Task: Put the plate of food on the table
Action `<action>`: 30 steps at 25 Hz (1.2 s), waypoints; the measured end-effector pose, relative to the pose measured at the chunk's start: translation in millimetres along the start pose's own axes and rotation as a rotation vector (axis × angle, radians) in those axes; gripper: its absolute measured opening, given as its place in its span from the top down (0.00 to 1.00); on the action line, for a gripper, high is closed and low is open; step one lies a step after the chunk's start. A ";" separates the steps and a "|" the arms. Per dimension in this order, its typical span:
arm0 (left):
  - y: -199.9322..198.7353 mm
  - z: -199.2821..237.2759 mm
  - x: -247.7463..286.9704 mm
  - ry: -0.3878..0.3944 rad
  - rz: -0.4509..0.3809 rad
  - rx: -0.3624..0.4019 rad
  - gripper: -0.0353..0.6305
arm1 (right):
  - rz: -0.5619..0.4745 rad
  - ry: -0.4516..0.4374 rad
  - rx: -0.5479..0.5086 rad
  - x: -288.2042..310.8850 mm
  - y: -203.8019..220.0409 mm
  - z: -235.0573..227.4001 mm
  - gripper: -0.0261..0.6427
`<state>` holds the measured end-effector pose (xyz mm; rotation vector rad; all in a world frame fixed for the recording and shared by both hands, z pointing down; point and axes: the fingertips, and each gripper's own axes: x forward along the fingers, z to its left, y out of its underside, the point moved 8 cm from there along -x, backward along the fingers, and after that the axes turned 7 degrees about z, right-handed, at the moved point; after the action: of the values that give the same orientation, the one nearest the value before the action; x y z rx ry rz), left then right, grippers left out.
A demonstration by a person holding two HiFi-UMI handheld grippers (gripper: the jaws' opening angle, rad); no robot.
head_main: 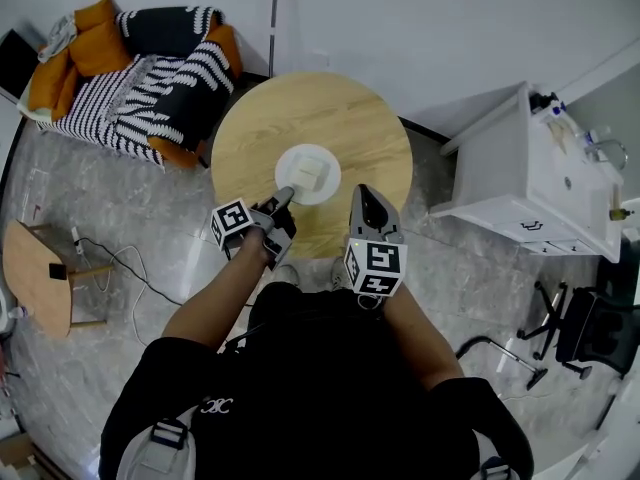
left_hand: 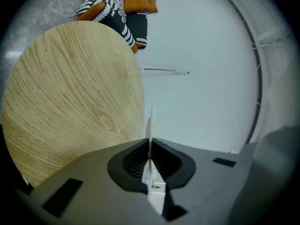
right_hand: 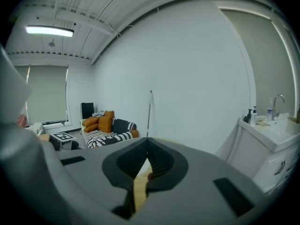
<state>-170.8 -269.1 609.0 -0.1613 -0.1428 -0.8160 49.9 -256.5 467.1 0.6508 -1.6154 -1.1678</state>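
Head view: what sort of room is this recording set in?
Probably a lounge or break area in an office: a round wooden table, a cushioned sofa under a striped throw, and a white sink cabinet along the wall.

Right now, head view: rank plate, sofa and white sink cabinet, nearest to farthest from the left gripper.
1. plate: the left gripper is shut on its near rim, on the round table ahead.
2. sofa: beyond the table, to the left.
3. white sink cabinet: farthest, across the floor to the right.
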 end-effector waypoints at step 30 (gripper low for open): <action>-20.6 47.7 42.9 -0.071 -0.054 -0.034 0.91 | 0.051 0.040 0.031 -11.7 7.9 -35.3 0.95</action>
<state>-159.9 -304.1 665.6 -0.2192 -0.2013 -0.8672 87.8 -256.8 470.9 0.6452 -1.6097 -1.0878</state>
